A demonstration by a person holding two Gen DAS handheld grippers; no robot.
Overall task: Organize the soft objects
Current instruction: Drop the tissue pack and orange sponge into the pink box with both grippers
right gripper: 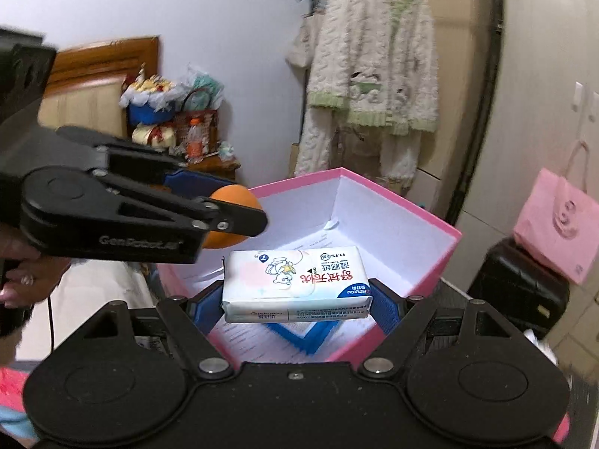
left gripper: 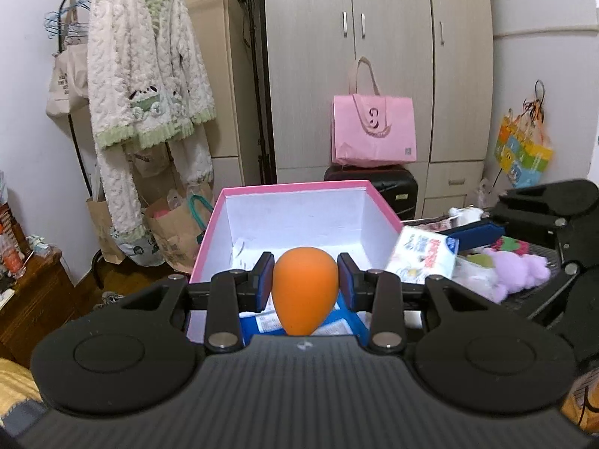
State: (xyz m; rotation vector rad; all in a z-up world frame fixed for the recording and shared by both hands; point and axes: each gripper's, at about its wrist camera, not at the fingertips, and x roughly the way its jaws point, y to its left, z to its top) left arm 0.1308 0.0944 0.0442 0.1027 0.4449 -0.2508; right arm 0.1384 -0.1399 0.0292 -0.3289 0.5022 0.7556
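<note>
My left gripper (left gripper: 305,275) is shut on an orange egg-shaped sponge (left gripper: 304,288), held over the near edge of an open pink box (left gripper: 299,187) with white inner walls. In the right wrist view the same sponge (right gripper: 234,196) shows between the left gripper's fingers (right gripper: 239,220) at the box's left side. My right gripper (right gripper: 297,297) is shut on a white pack of wet wipes (right gripper: 295,282), held above the pink box (right gripper: 445,232). The wipes pack (left gripper: 425,256) also shows at the box's right rim in the left wrist view, with a blue pad of the right gripper (left gripper: 475,232) behind it.
Blue-edged papers (right gripper: 299,333) lie on the box floor. A purple plush toy (left gripper: 518,271) lies right of the box. A pink bag (left gripper: 374,127) rests on a black suitcase (left gripper: 397,191) by the wardrobe. Fluffy white clothes (left gripper: 146,75) hang on a rack. A person's hand (right gripper: 22,280) grips the left tool.
</note>
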